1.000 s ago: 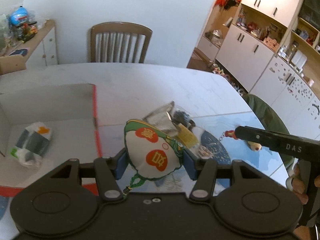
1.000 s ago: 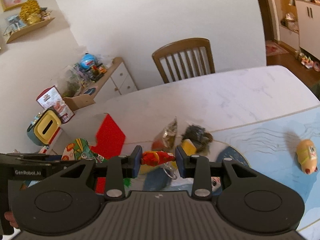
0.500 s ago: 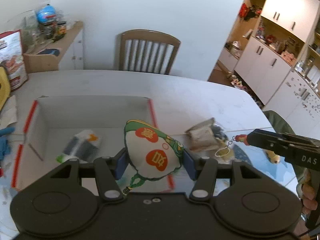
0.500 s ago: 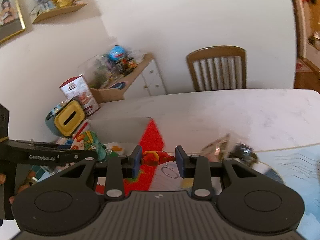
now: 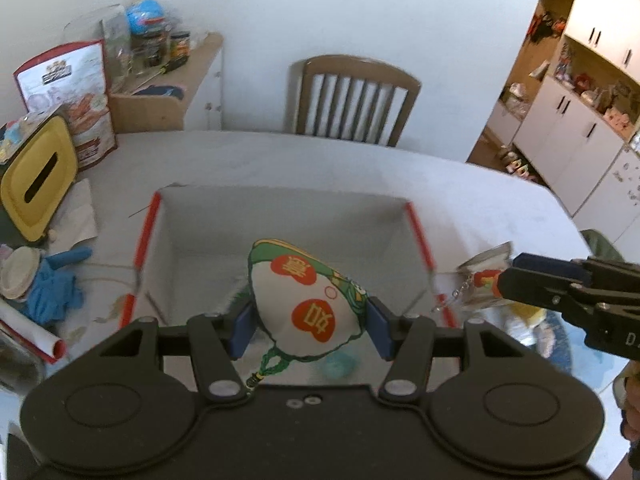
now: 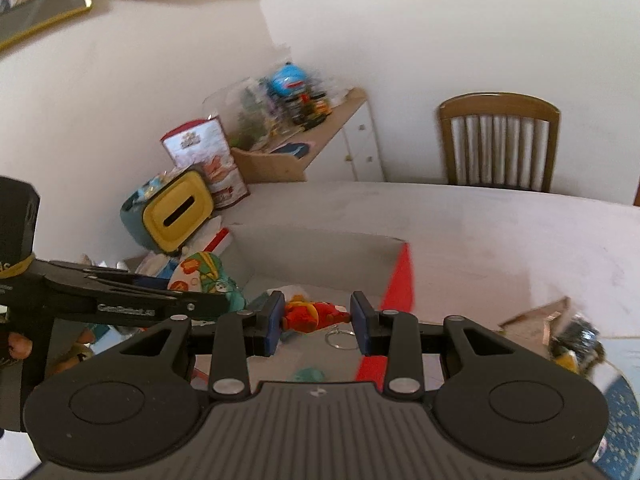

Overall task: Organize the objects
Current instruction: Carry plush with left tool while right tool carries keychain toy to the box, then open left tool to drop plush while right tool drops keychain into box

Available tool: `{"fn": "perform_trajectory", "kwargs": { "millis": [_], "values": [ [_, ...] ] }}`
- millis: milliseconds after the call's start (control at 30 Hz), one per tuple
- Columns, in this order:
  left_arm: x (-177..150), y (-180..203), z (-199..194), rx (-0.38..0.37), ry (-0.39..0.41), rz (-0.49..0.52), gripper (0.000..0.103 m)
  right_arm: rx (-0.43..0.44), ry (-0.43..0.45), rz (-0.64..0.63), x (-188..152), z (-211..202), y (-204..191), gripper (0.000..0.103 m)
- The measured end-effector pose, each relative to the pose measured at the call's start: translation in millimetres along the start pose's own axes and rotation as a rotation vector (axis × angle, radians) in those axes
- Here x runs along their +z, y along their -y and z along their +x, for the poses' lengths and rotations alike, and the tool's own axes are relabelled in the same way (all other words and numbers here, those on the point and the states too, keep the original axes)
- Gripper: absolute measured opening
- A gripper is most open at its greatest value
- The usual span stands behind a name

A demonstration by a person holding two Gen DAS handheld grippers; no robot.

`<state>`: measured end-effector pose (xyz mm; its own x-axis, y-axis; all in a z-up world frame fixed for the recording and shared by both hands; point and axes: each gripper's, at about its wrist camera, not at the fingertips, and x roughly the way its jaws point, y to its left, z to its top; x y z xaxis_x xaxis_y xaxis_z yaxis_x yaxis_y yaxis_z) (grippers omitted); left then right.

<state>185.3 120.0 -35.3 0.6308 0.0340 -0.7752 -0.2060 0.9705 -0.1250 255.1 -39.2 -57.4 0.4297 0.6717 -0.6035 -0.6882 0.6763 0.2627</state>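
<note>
My left gripper (image 5: 310,330) is shut on a white and green plush pouch (image 5: 306,298) with red patches, held above the inside of a white box (image 5: 280,216) with red edges. In the right wrist view my right gripper (image 6: 316,322) is shut on a small red and yellow figure keychain (image 6: 310,316) whose ring (image 6: 338,338) dangles below, over the same box (image 6: 320,256). The right gripper also shows in the left wrist view (image 5: 516,276) at the box's right edge, and the pouch (image 6: 200,274) in the right wrist view at left.
A yellow-faced container (image 5: 36,176) and blue gloves (image 5: 52,284) lie left of the box. A snack packet (image 6: 536,318) and other small items sit right of it. A wooden chair (image 5: 352,100) stands behind the table, and a sideboard (image 5: 176,84) is at the back left.
Both grippers have swung left with their loads, from over the pile of small items to above the white box. Neither has let go.
</note>
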Motion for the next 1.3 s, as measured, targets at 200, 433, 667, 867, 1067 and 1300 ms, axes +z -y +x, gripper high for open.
{"fn": "perform_trajectory", "kwargs": {
  "millis": [200,433,667,867,1067,1300],
  "values": [
    [-5,-27,19,0.053,-0.048,0.025,0.057,-0.027,-0.042,-0.057,-3,44,-22,0.035],
    [-14,-44,44,0.073,-0.122,0.078,0.057,-0.059,-0.118,-0.077,-16,90,-28,0.035],
    [-19,-41,63,0.078,-0.170,0.163,0.057,-0.088,-0.191,-0.110,-30,125,-33,0.035],
    [-24,-39,79,0.071,-0.226,0.207,0.057,-0.091,-0.259,-0.129,-42,145,-34,0.035],
    [-26,-37,88,0.056,-0.274,0.240,0.057,-0.076,-0.319,-0.143,-48,152,-36,0.036],
    [-29,-44,96,0.042,-0.327,0.211,0.058,-0.058,-0.337,-0.137,-50,152,-37,0.036]
  ]
}}
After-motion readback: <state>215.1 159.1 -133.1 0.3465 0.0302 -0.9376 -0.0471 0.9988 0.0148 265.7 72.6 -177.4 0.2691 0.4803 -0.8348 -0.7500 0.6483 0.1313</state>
